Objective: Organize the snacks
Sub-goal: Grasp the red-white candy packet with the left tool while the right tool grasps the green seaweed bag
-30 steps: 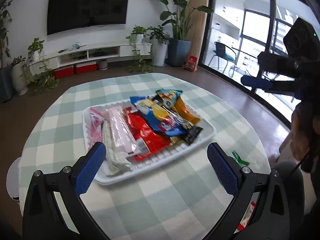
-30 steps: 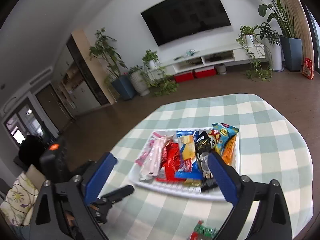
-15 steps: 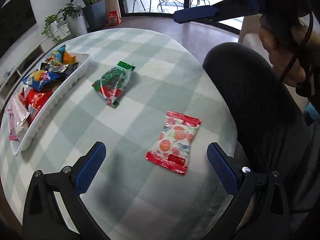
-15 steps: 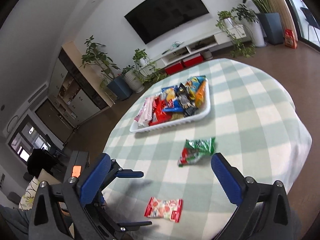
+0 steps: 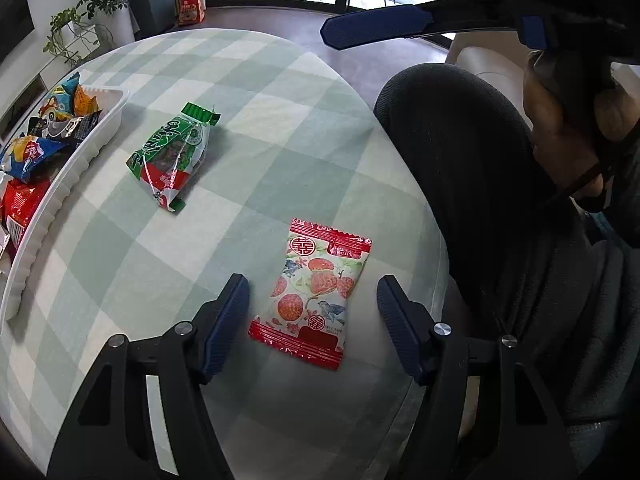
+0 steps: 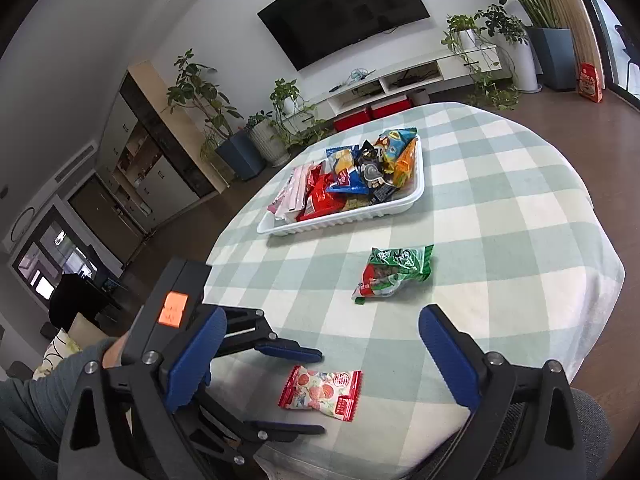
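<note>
Left gripper (image 5: 312,312): swung off white tray (image 5: 60,196), now astride red-white packet (image 5: 316,292) near table edge; jaws closing, pads not yet touching wrapper. Pick judged imminent.
Green packet (image 5: 172,156): loose on checked cloth (image 5: 260,120), 10 o'clock of red-white packet, beside tray.
Right gripper (image 6: 320,356): wide open, empty.
Right wrist view only: full tray contents, left gripper from side. Left wrist view only: gap between pads and wrapper.

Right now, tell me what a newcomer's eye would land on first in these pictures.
First, the red-and-white snack packet lying flat near the table's near edge, between the closing fingers of the left gripper, which do not touch it. Next, the green packet alone mid-table, ahead of the open right gripper. Beyond it, the white tray heaped with bright snacks.
</note>
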Motion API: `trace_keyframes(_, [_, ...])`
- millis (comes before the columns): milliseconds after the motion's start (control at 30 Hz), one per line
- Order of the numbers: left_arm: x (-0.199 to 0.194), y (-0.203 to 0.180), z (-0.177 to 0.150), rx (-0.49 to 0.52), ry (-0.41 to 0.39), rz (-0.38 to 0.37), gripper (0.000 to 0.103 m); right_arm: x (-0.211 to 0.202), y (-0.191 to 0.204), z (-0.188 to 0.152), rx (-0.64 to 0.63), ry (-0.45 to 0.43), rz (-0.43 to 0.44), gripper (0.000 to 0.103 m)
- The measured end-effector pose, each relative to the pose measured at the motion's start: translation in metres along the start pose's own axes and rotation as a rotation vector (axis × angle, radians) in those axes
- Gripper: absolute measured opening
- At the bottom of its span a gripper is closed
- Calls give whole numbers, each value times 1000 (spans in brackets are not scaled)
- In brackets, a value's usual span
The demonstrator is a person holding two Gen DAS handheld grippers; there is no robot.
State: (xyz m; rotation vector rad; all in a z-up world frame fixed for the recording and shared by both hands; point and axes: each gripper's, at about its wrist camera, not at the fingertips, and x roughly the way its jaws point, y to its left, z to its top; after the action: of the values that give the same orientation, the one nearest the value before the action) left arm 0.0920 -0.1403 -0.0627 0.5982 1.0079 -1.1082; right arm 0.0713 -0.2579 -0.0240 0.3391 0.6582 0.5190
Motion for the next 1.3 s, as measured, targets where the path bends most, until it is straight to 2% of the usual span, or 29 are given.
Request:
trace_keyframes(100, [1, 3, 5, 4, 25, 0, 58, 0, -1, 0, -15, 15, -6, 99])
trace_keyframes(233, [1, 14, 10, -19, 44, 30, 34, 0, -2, -1, -27, 28, -10, 98])
trace_keyframes(467, [-1, 16, 8, -47, 32, 34, 33, 6, -6, 2, -53, 60, -30, 95])
trace_keyframes(667, [-15, 23, -7, -136, -28, 41, 32, 17, -4, 17, -200, 118, -92, 94])
trace_keyframes(733, [-22, 31, -16, -197, -59, 50, 32, 29, 0, 23, -308, 178, -145, 94])
trace_keyframes(833, [-33, 46, -34, -318, -104, 73, 32, 47, 2, 30, -467, 250, -170, 91])
trace_keyframes(1000, [-50, 62, -61, -491, -161, 150, 32, 87, 5, 29, -735, 390, -155, 84])
trace_keyframes(1100, [-59, 66, -71, -551, -191, 180, 32, 111, 3, 31, -807, 479, -125, 82])
trace_keyframes(1200, [-63, 69, -76, -569, -197, 186, 32, 130, 1, 35, -849, 553, -108, 78])
trace_keyframes(1300, [-66, 69, -77, -575, -197, 190, 32, 144, 1, 40, -878, 590, -107, 78])
